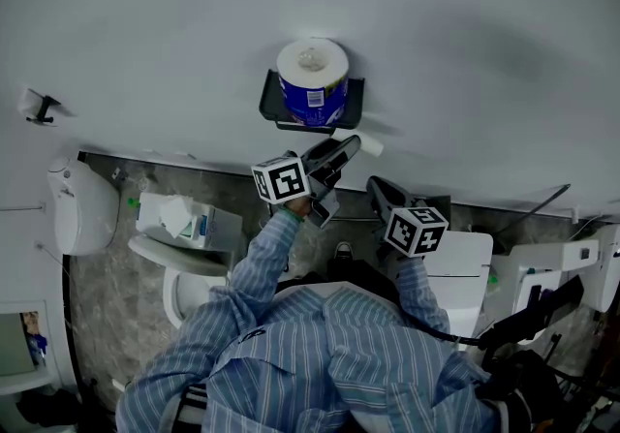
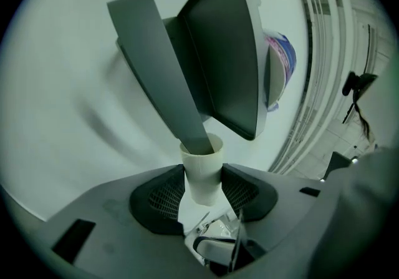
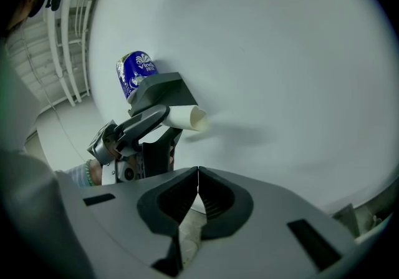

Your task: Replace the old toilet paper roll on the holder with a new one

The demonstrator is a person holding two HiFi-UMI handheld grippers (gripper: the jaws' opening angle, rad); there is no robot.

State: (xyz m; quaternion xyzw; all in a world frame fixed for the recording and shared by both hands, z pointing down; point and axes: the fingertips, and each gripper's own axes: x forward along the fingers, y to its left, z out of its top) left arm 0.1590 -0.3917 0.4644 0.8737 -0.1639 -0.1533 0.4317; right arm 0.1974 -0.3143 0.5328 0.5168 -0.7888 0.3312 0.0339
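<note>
**Q:** White bathroom wall. Where's the old core?

**R:** The pale cardboard tube (image 3: 190, 117) is pinched in the left claw (image 2: 203, 191). Its long axis runs rightward along the wall, just under the matte black holder (image 1: 272, 98).

**Q:** And the new roll?

**R:** The new roll (image 1: 312, 82) is glossy blue-wrapped and stands upright on the holder. It's nearest the left claw and up-left of the closed, empty right claw (image 3: 198, 193).

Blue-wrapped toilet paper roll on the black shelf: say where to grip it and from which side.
Grip the blue-wrapped toilet paper roll across its curved sides, coming from the room side: it stands upright on the black shelf against the wall. Probably use the shut, empty right gripper; the left gripper holds the white cardboard tube.
</note>
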